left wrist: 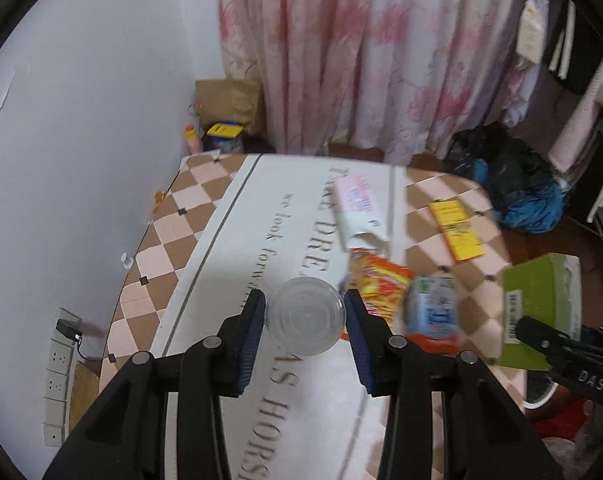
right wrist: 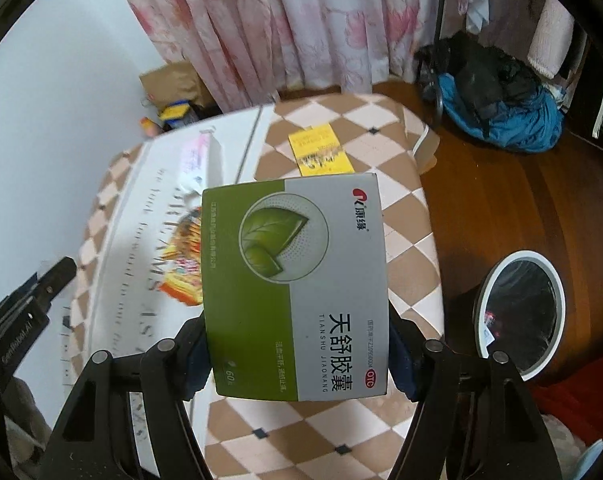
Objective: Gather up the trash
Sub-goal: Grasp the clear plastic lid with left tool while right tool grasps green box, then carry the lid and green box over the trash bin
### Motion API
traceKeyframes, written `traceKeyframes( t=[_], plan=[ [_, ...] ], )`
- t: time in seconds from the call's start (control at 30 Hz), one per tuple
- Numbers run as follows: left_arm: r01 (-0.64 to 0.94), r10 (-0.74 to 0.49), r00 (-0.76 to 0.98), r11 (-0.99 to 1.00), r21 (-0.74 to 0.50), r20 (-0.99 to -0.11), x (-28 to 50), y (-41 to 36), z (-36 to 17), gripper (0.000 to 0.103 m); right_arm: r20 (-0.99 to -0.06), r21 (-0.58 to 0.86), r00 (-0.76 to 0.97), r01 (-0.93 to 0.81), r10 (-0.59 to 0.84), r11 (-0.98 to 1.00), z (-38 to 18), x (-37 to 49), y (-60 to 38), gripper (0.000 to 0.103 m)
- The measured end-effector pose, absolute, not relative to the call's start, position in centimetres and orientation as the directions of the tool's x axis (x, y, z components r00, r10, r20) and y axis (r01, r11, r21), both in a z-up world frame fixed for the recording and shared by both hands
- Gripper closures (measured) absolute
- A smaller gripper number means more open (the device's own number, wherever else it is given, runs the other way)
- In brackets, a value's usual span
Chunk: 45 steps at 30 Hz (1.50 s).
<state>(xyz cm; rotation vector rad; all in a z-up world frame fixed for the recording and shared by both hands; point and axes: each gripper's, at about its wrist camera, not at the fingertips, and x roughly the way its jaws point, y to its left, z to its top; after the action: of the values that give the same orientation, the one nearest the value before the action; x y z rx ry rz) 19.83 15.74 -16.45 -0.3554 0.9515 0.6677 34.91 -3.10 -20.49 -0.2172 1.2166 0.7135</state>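
In the left wrist view, my left gripper (left wrist: 305,308) is shut on a clear plastic cup (left wrist: 306,322), one blue pad on each side, held above the table. The right wrist view shows my right gripper (right wrist: 297,336) shut on a green and grey medicine box (right wrist: 293,280), also lifted off the table; the same box (left wrist: 541,312) appears at the right of the left view. On the checked tablecloth (left wrist: 161,248) lie an orange snack wrapper (left wrist: 381,284), a blue and white carton (left wrist: 433,312), a pink and white packet (left wrist: 359,208) and a yellow packet (left wrist: 457,230).
A round bin (right wrist: 521,312) with a white rim and black liner stands on the wooden floor right of the table. Blue and black bags (right wrist: 501,112) sit by the pink curtain (right wrist: 301,20). A power strip (left wrist: 59,372) hangs on the left wall.
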Motion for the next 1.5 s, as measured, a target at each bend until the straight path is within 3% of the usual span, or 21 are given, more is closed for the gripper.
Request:
traceKeyframes(
  t=[0.37, 0.63, 0.83, 1.07, 1.27, 1.4, 1.47, 1.5],
  plan=[
    [-0.532, 0.32, 0.561, 0.846, -0.036, -0.763, 22.8, 6.4, -9.1, 0.066, -0.82, 0.294, 0.276, -0.548, 0.501, 0.783, -12.5, 35.9, -12.7, 0.031],
    [-0.377, 0.191, 0.618, 0.923, -0.075, -0.763, 29.4, -3.1, -9.1, 0.066, -0.821, 0.292, 0.346, -0.429, 0.454, 0.855, -12.3, 39.9, -24.0, 0.031],
    [-0.258, 0.045, 0.568, 0.958, -0.126, -0.822, 35.7, -10.7, -13.4, 0.066, -0.868, 0.264, 0.343, -0.292, 0.358, 0.919, -17.1, 44.8, -32.8, 0.031],
    [-0.198, -0.149, 0.417, 0.948, -0.25, -0.896, 42.9, -16.6, -21.5, 0.066, -0.928, 0.242, 0.253, -0.153, 0.274, 0.958, -26.6, 50.4, -39.9, 0.031],
    [-0.191, -0.256, 0.265, 0.931, -0.31, -0.93, 47.4, -18.8, -27.5, 0.066, -0.957, 0.236, 0.154, -0.072, 0.244, 0.969, -34.5, 53.7, -42.8, 0.03],
    [-0.19, -0.25, 0.215, 0.938, -0.291, -0.944, 49.1, -19.5, -29.8, 0.065, -0.963, 0.244, 0.105, -0.039, 0.247, 0.969, -38.3, 55.2, -43.4, 0.03],
    [-0.188, -0.226, 0.197, 0.946, -0.263, -0.954, 49.8, -19.7, -30.5, 0.055, -0.965, 0.245, 0.087, -0.032, 0.247, 0.969, -39.6, 55.8, -42.9, 0.028],
    [-0.192, -0.22, 0.195, 0.947, -0.258, -0.956, 50.0, -19.9, -30.8, 0.043, -0.966, 0.243, 0.078, -0.029, 0.245, 0.97, -40.3, 56.2, -42.7, 0.027]
  ],
)
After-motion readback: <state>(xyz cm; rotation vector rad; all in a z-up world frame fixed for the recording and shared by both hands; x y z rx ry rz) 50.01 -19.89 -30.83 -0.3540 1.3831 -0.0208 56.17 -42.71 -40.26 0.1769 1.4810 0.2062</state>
